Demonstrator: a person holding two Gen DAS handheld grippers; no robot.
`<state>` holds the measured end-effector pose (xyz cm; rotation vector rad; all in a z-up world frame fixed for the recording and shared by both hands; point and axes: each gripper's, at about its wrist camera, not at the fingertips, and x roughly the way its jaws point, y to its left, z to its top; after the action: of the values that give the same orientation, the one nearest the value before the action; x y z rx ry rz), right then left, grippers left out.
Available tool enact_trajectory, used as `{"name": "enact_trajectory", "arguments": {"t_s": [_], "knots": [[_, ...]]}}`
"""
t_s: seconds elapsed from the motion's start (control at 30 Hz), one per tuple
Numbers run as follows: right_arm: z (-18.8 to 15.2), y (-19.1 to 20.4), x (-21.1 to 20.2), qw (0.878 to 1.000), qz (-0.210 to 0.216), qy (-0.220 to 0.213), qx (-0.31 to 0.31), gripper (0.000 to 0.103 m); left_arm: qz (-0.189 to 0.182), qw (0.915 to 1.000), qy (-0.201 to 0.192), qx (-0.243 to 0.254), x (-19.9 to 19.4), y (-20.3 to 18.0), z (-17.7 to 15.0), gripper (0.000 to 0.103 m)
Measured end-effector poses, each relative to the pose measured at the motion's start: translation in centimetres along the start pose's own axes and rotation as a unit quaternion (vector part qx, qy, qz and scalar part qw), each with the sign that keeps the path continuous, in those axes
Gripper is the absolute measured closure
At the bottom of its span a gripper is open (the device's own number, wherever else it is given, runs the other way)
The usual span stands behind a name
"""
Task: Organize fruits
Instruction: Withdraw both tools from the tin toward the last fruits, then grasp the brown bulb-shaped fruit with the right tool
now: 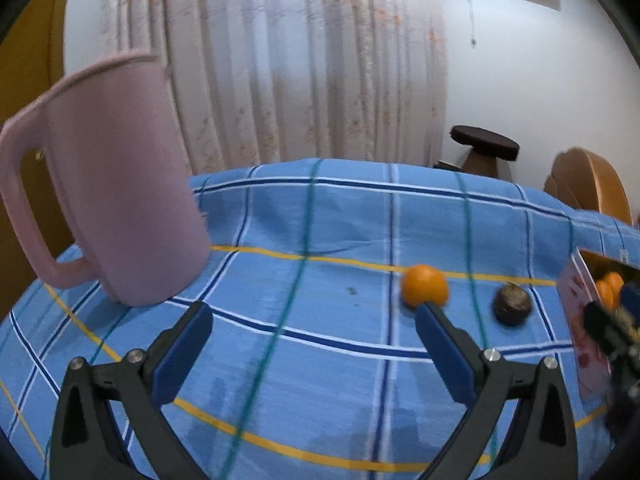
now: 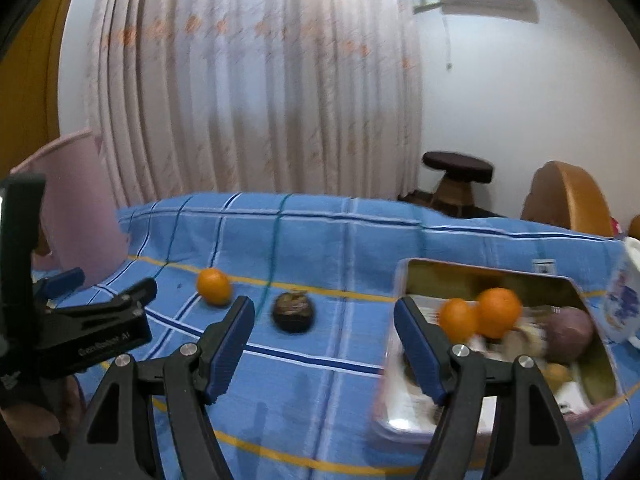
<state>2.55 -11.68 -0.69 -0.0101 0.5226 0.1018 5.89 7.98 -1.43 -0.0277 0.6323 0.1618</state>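
Blue checked cloth [image 1: 320, 360] covers the counter. My left gripper [image 1: 314, 320] stands with its jaws wide apart and nothing between them, over bare cloth. My right gripper [image 2: 324, 324] likewise has its jaws apart and grips nothing.

One orange [image 1: 424, 285] lies loose on the cloth, just beyond my left gripper's right fingertip. A dark round fruit [image 1: 513, 304] lies near it, to its right, the two apart. In the right wrist view the same pair sits left of centre, the dark fruit just beyond the gap between my right gripper's fingers.

A tin [image 2: 600, 364] with a gold inside sits on the cloth at the right. It holds two oranges [image 2: 480, 314] touching each other, a purple round fruit [image 2: 570, 332] beside them, and other contents too blurred to identify. My right gripper's right finger overlaps the tin's near left corner in view; I cannot tell whether it touches.

A pink jug [image 1: 116, 184] stands upright on the cloth at the far left, handle to the left. A white mug [image 2: 624, 300] with a blue pattern stands just right of the tin.
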Motion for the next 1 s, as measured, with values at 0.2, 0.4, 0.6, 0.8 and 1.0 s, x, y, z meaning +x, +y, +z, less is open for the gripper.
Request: {"name": "enact_trajectory", "arguments": {"t_s": [0.2, 0.4, 0.6, 0.8, 1.0], "knots": [[1.2, 3.0, 5.8, 0.995, 0.008, 0.092, -0.039, 0.051, 0.005, 0.9995, 0.023, -0.022, 1.2, 2.1, -0.1, 0.0], [1.6, 3.3, 10.3, 0.987, -0.015, 0.151, -0.041, 0.051, 0.006, 0.9989, 0.036, -0.028, 1.6, 2.6, -0.1, 0.0], [1.1, 1.7, 11.5, 0.983, 0.0, 0.182, -0.01, 0.053, 0.003, 0.9987, 0.042, -0.028, 1.9, 2.8, -0.1, 0.0], [0.3, 1.9, 9.6, 0.985, 0.034, 0.17, -0.019, 0.062, -0.009, 0.9986, 0.045, -0.026, 2.3, 2.8, 0.1, 0.0], [-0.4, 2.1, 2.3, 0.999, 0.025, 0.04, -0.02, 0.062, -0.036, 0.998, 0.044, -0.028, 2.0, 2.5, 0.0, 0.0]]}}
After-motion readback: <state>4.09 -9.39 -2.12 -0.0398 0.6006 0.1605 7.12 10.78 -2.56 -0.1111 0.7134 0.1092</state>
